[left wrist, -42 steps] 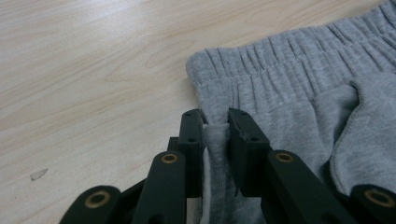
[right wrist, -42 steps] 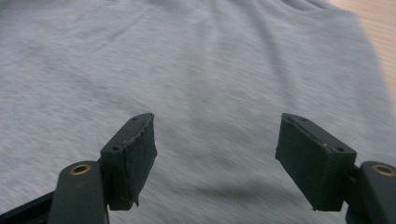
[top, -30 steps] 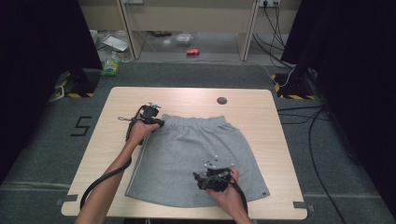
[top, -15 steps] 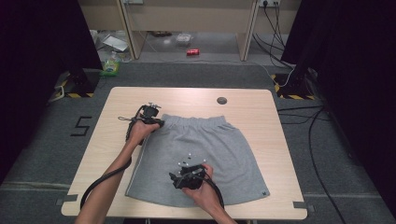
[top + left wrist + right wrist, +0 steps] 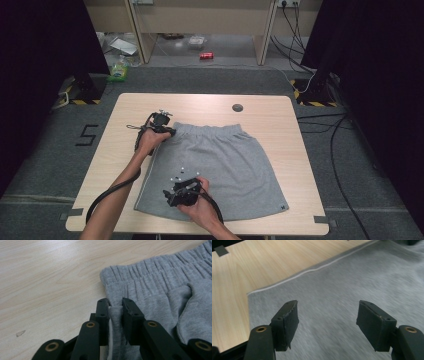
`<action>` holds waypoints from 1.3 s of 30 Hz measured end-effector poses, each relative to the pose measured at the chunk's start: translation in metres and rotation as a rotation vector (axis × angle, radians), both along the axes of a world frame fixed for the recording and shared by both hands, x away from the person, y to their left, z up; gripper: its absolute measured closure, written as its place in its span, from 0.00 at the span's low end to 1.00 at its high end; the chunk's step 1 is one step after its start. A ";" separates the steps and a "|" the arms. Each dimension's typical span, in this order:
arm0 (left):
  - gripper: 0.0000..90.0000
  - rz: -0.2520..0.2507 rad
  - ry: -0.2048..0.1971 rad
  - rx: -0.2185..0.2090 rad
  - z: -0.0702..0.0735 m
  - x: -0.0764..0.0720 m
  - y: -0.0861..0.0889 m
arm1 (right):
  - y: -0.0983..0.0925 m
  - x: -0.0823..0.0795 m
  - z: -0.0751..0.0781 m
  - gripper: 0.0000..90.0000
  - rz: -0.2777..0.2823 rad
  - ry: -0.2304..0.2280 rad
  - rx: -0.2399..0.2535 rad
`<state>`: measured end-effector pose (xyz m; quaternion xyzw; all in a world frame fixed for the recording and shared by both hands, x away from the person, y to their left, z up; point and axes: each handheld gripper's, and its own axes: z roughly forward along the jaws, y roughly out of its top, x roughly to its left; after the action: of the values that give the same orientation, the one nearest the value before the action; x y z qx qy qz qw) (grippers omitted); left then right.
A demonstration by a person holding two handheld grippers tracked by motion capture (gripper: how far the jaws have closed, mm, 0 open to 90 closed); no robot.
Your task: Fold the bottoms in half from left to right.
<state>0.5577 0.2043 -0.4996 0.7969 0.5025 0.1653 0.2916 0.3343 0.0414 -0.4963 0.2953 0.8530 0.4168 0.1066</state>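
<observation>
cloth lies spread across the middle of the pale wooden table (image 5: 125,107): a grey fleece skirt with a gathered elastic waistband (image 5: 220,167), waistband toward the far edge, hem toward the near edge, flat and ready for folding by the look of it. the left gripper (image 5: 161,125) sits at the far left corner of the skirt, its black jaws shut tight on a pinch of fabric just below the waistband; in the left gripper view (image 5: 115,315) a ridge of grey cloth stands squeezed between the pads. that hold probably pins the corner so the garment does not slide while the other hand works. the right gripper (image 5: 172,192) hovers over the near left part of the skirt, close to the hem, its jaws standing wide apart with nothing between them; in the right gripper view (image 5: 328,322) the pads frame bare cloth, and the near left hem corner lies just beyond. it seems placed to take that corner next.

the fabric looks soft and matte, slightly fuzzy, with a ribbed, puckered waistband and a thin pale stitched hem. a small dark tag sits at the near right hem corner. the table is smooth light wood grain, with a round dark grommet (image 5: 237,107) near its far edge.
</observation>
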 end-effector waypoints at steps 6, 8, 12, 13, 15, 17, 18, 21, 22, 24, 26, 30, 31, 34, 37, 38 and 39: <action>0.84 -0.007 -0.003 0.004 0.000 -0.001 0.001 | 0.020 -0.002 -0.002 0.38 0.036 0.008 0.001; 0.85 -0.007 -0.003 0.010 0.000 -0.001 0.002 | 0.025 -0.003 -0.002 0.38 0.045 0.010 -0.001; 0.85 -0.008 -0.003 0.005 0.000 -0.003 0.005 | 0.031 -0.006 -0.003 0.38 0.060 0.020 0.006; 0.85 -0.008 -0.002 0.007 0.000 -0.003 0.006 | 0.031 -0.005 -0.004 0.38 0.065 0.013 0.004; 0.85 -0.010 -0.003 0.010 0.000 -0.004 0.007 | 0.033 -0.006 -0.004 0.39 0.058 0.026 0.006; 0.85 -0.011 0.000 0.010 0.000 -0.004 0.008 | 0.035 -0.005 -0.005 0.39 0.066 0.020 0.003; 0.85 -0.012 0.001 0.011 0.000 -0.004 0.008 | 0.037 -0.005 -0.005 0.39 0.067 0.023 0.003; 0.85 -0.012 0.002 0.009 0.000 -0.005 0.009 | 0.045 -0.008 -0.006 0.39 0.091 0.023 0.002; 0.85 -0.012 0.004 0.008 0.000 -0.005 0.009 | 0.048 -0.009 -0.006 0.39 0.099 0.024 0.002; 0.85 -0.013 0.004 0.008 0.000 -0.005 0.010 | 0.052 -0.011 -0.008 0.39 0.114 0.022 0.001; 0.85 -0.012 0.005 0.010 0.001 -0.005 0.009 | 0.056 -0.014 -0.009 0.39 0.122 0.036 0.000; 0.85 -0.010 0.007 0.013 0.001 -0.005 0.009 | 0.066 -0.019 -0.013 0.38 0.151 0.039 -0.005; 0.85 -0.012 0.007 0.017 0.001 -0.006 0.009 | 0.068 -0.019 -0.014 0.38 0.156 0.037 -0.007; 0.85 -0.015 0.013 0.019 0.001 -0.008 0.011 | 0.074 -0.024 -0.016 0.38 0.162 0.060 -0.004; 0.85 -0.015 0.014 0.018 0.001 -0.009 0.012 | 0.078 -0.026 -0.018 0.38 0.183 0.053 -0.011; 0.85 -0.016 0.012 0.016 0.001 -0.009 0.013 | 0.080 -0.027 -0.018 0.38 0.191 0.051 -0.014; 0.85 -0.016 0.012 0.015 0.001 -0.009 0.013 | 0.082 -0.028 -0.019 0.38 0.193 0.050 -0.020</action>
<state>0.5483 0.2173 -0.4985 0.8042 0.4965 0.1620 0.2837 0.3059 0.1233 -0.5151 0.2210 0.8839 0.4093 0.0476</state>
